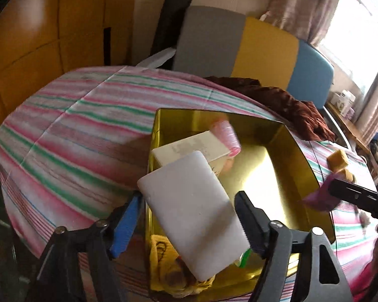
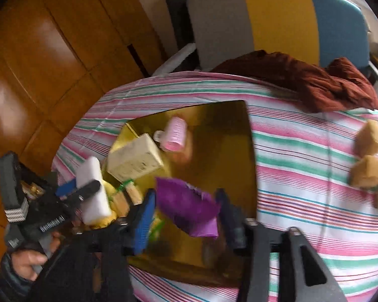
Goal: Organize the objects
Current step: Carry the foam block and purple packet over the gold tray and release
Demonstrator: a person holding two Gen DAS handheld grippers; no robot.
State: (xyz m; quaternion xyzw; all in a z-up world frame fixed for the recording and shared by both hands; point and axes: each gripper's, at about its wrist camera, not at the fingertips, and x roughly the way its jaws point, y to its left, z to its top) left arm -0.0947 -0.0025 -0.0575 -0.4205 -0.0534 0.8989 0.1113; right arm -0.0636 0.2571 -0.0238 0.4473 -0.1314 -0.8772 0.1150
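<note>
One shiny gold rectangular box (image 2: 226,136), one pink ribbed hair roller (image 2: 175,134), one cream carton (image 2: 133,157), one white flat block (image 1: 191,209), one purple crinkled packet (image 2: 186,206), two tan sponge cubes (image 2: 369,136)

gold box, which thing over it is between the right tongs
The purple packet, between the right tongs. The white block sits between the left tongs instead.

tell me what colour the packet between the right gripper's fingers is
Purple. The packet shows best in the right wrist view.
</note>
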